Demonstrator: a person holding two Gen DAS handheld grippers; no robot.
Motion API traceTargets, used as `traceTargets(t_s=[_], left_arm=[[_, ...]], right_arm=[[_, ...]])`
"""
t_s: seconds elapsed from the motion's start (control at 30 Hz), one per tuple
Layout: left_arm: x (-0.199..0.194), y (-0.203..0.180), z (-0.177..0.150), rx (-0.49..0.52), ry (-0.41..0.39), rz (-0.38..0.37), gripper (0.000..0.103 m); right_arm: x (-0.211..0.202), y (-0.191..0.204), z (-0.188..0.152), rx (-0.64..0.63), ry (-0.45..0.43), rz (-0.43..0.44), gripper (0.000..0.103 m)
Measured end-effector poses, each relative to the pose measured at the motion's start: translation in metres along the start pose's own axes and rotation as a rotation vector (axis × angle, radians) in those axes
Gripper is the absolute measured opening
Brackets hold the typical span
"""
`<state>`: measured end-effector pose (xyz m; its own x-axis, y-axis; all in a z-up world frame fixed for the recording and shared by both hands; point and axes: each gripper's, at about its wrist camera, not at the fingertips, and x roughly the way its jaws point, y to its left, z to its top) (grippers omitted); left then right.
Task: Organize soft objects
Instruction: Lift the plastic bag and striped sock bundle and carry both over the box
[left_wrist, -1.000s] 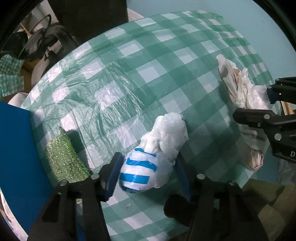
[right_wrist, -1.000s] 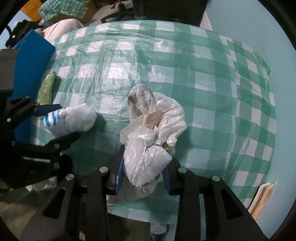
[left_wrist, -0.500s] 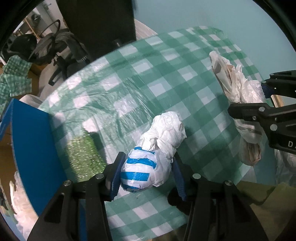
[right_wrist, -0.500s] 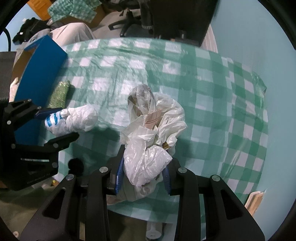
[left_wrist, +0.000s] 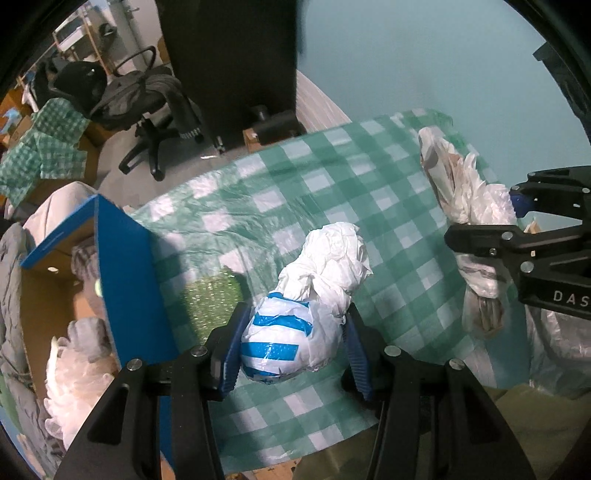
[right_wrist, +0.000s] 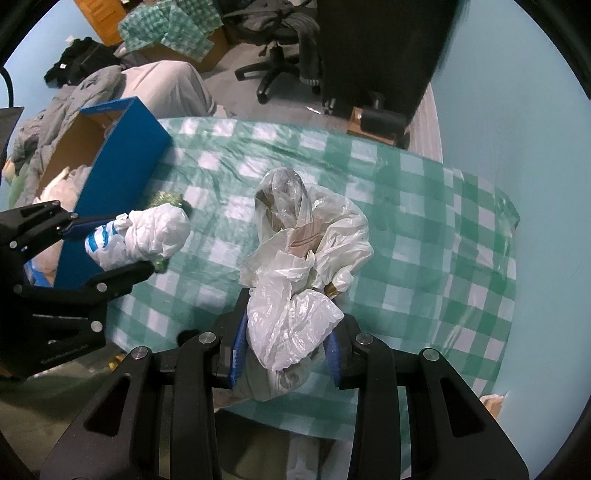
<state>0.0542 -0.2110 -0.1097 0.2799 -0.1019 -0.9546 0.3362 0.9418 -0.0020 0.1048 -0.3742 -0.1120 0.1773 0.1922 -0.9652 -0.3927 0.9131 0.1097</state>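
Note:
My left gripper is shut on a white plastic bundle with blue stripes and holds it above the table's near edge; the bundle also shows in the right wrist view. My right gripper is shut on a crumpled bunch of clear and white plastic bags, lifted above the table; the bunch also shows in the left wrist view. A green glittery sponge lies on the checked tablecloth beside the blue box.
The blue cardboard box stands open at the table's left edge with soft white and grey items inside. An office chair and a dark cabinet stand beyond the table. A teal wall is at the right.
Both grippers have risen well above the table with their bundles. The blue box's open inside has come into view at the left.

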Motion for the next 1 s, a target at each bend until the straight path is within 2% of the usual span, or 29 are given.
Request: traceTargets(t_s=[0.47,1.0], left_arm=[[-0.035,0.046,-0.021,-0.124,-0.045,0.035,0.051],[-0.063,0.116,-0.057,-0.285,-0.08,0.091,0.051]], right_arm=[[-0.022,0.05,0.024,-0.09,-0.057,0.033,0.033],[-0.02,0.126,0.056,-0.201,-0.088,0.099,0.033]])
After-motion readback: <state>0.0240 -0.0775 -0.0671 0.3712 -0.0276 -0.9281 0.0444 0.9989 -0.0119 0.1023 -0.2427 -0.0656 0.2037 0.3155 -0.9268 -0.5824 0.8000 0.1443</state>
